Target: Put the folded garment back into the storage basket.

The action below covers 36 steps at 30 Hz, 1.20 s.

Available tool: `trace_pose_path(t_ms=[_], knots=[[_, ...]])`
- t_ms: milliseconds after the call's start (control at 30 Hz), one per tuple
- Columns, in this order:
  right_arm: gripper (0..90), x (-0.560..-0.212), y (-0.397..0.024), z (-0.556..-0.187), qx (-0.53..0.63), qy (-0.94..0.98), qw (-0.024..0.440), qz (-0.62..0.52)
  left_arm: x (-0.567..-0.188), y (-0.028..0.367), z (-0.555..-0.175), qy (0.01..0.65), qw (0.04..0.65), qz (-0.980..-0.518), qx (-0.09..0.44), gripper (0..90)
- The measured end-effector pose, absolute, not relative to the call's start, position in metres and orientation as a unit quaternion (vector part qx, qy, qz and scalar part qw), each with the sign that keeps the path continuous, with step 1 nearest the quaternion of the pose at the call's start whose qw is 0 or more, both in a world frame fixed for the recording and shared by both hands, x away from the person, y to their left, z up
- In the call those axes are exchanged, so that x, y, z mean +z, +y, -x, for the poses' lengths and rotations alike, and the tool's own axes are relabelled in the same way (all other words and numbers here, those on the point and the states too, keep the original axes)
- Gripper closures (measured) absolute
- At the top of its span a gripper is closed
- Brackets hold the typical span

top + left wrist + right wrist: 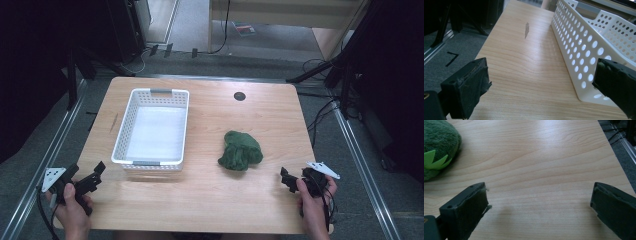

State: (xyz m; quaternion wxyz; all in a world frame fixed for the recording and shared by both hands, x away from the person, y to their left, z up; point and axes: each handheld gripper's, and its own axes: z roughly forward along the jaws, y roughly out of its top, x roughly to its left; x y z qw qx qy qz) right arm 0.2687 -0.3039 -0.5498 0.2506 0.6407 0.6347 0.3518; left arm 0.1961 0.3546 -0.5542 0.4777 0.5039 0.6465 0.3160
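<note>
1. The desk carries a white perforated basket on its left half, long side running front to back, with nothing inside it.
2. A green plush toy lies right of the desk's centre, well apart from the basket; in the right gripper view it shows a light green jagged patch.
3. The left tool hovers at the front left corner, held by a hand, jaws spread with nothing between them; its camera looks along the basket's left wall.
4. The right tool sits near the front right corner, held by a hand, jaws spread wide and empty, the toy just ahead to its left.
</note>
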Motion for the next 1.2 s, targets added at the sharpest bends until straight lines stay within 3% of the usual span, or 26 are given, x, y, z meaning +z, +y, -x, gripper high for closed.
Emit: trace_pose_path(t_ms=[367, 733, 1200], knots=[[1.3, -0.55, -0.304, -0.269, 0.352, 0.633, 0.249, -0.643, -0.548, 0.353, -0.194, 0.649, 0.47, -0.497, 0.333, 0.6], [1.4, -0.55, -0.304, -0.269, 0.353, 0.633, 0.248, -0.643, -0.501, 0.347, -0.185, 0.65, 0.474, -0.489, 0.337, 0.6], [1.3, -0.55, -0.304, -0.269, 0.352, 0.634, 0.25, -0.642, -0.468, 0.313, -0.193, 0.622, 0.484, -0.526, 0.32, 0.6]])
